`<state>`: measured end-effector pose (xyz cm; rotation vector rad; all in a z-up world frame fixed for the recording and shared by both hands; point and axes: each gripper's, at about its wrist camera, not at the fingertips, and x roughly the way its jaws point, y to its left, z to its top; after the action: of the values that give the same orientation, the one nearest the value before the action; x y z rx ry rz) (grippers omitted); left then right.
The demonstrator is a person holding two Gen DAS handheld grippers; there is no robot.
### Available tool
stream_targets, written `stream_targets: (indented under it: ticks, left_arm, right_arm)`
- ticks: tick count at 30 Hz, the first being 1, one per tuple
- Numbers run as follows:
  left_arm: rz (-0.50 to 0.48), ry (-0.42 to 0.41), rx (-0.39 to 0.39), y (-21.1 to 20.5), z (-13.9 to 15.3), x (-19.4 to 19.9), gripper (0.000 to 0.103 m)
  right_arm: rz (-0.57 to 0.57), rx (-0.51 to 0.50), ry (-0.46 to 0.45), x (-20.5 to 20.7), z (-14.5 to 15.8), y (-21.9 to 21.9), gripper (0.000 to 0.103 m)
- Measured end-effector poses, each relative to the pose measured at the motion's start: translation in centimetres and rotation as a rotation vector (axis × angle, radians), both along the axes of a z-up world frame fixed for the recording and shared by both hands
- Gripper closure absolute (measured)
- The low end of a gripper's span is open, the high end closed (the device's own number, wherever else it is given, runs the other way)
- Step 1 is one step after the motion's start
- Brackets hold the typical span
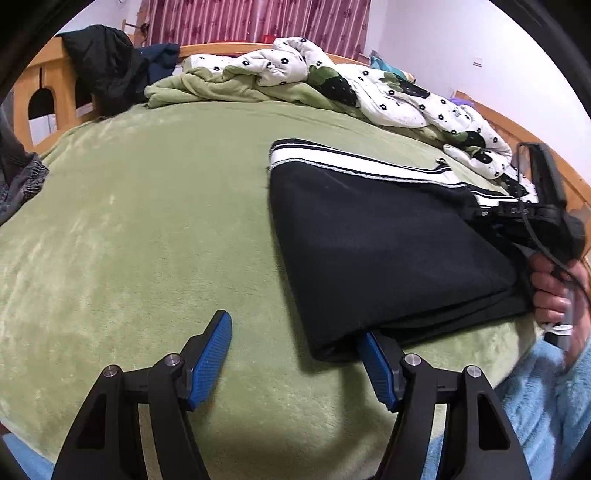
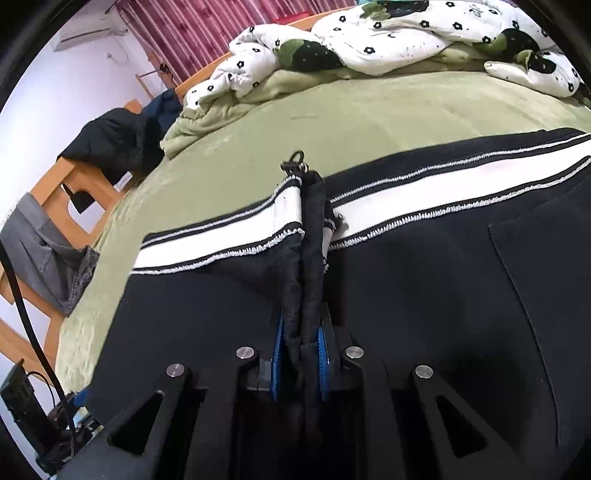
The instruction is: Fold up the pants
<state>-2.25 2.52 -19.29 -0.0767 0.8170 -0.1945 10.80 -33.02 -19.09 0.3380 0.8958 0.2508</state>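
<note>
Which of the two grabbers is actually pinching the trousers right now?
The right gripper: its blue pads are clamped on a bunched ridge of the black pants. The left gripper stands open at the pants' folded corner, gripping nothing.

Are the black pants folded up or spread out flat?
Folded. The pants lie doubled in stacked layers on the green blanket, with a thick folded edge at the near corner.

A bed [image 1: 147,206] covered with a green fleece blanket fills the room's middle, framed by a light wooden rail [image 1: 48,85]. A crumpled white flower-print duvet [image 1: 369,85] lies along the far side. Dark clothes [image 1: 107,62] hang over the far-left rail. Behind stand a dark red curtain [image 1: 258,18] and pale walls [image 1: 461,40].
</note>
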Motion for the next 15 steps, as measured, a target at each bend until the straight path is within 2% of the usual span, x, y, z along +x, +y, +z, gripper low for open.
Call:
stream_targets:
  ticks: [2, 3, 4, 7, 15]
  left_arm:
    - [-0.036, -0.001, -0.044, 0.2, -0.1, -0.2, 0.082]
    - [-0.055, 0.005, -0.078, 0.3, 0.0, -0.4, 0.089]
    - [-0.058, 0.006, -0.082, 0.3, 0.1, -0.7, 0.091]
    - [-0.068, -0.007, -0.011, -0.2, 0.5, -1.6, 0.091]
    - [-0.035, 0.021, 0.036, 0.8, 1.3, -3.8, 0.092]
  right_arm:
    - [-0.003, -0.012, -0.004, -0.6, -0.1, -0.2, 0.087]
    - [-0.004, -0.018, -0.003, -0.7, -0.1, -0.2, 0.087]
    - [-0.005, -0.024, -0.005, -0.6, -0.2, -0.1, 0.087]
    - [-0.010, -0.036, -0.011, -0.7, -0.4, 0.1, 0.087]
    - [-0.017, -0.109, -0.037, -2.4, 0.9, 0.4, 0.085]
